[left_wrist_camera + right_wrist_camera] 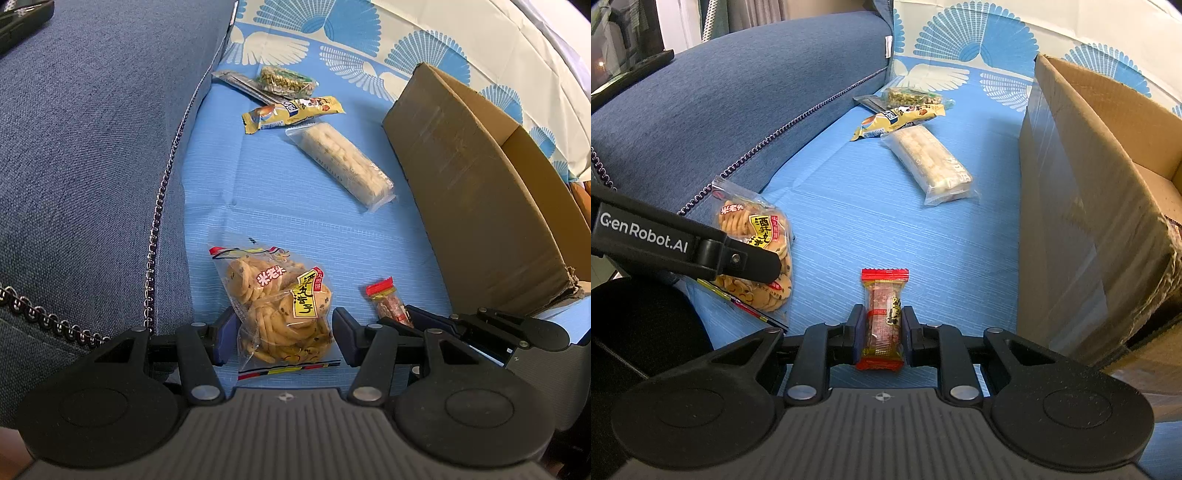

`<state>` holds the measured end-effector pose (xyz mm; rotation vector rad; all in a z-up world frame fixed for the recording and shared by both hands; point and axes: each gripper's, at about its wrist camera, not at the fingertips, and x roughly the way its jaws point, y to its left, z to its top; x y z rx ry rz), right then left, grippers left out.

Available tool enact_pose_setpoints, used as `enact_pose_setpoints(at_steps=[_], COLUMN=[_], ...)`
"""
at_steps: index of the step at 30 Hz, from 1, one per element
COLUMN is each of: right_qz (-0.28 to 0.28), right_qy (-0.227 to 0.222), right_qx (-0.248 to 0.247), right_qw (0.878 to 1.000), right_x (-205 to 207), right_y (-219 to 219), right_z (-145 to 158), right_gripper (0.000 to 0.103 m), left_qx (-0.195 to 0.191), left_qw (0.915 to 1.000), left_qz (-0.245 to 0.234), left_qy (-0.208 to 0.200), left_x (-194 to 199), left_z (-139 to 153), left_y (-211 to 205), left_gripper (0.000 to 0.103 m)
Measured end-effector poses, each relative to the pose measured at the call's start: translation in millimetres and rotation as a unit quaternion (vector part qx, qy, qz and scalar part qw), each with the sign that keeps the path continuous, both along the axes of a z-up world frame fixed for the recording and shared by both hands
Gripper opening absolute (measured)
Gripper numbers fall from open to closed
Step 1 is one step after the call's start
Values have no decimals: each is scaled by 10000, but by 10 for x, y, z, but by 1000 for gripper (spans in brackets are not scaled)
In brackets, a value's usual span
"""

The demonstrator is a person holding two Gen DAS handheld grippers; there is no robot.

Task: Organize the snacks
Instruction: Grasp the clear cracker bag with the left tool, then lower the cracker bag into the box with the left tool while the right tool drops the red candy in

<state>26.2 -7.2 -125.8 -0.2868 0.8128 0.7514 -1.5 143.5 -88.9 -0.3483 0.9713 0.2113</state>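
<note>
A clear bag of small round crackers (280, 306) lies on the blue sheet between the fingers of my left gripper (284, 332). The jaws stand wide on both sides of the bag and do not squeeze it. The bag also shows in the right wrist view (757, 254). My right gripper (882, 332) is shut on a small red-ended snack packet (884, 317), which also shows in the left wrist view (388, 302). Farther off lie a long pale wafer pack (931, 162), a yellow wrapper (901, 118) and a green snack pack (912, 96).
An open cardboard box (1082, 206) stands at the right, also in the left wrist view (480, 192). A dark blue sofa cushion (92, 166) rises at the left. A dark flat packet (870, 101) lies under the far snacks.
</note>
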Motion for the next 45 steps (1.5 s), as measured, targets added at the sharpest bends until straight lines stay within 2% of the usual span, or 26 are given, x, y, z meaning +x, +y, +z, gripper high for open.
enact_pose_setpoints(at_steps=[22,25,31,39,42,45], right_qz=[39,-84,-152,-154,-149,-129], right_qy=[-246,-222,-308,-611,-849,-1165], right_qx=[-27,45,226,753,1041,1341], right_qw=[9997,9997,9992,9952,9908,9840], right_x=[-56,-21,-3,-30,-45,-36], right_y=[-13,-49,-88,-177,-294,-469], right_z=[9,23,99,459,730,1077], right_gripper=[19,18,18,18,18,18], left_qx=[26,65,186,244,244,262], left_qw=[10000,10000,9994,9943,9924,9915], left_qz=[-24,-26,-85,155,172,-15], left_qy=[11,-8,-268,-1024,-1193,-1277], left_x=[8,5,-61,-279,-355,-398], left_z=[-5,-2,61,267,347,413], left_y=[1,2,-29,-11,-26,-114], left_gripper=[59,56,42,40,40,40])
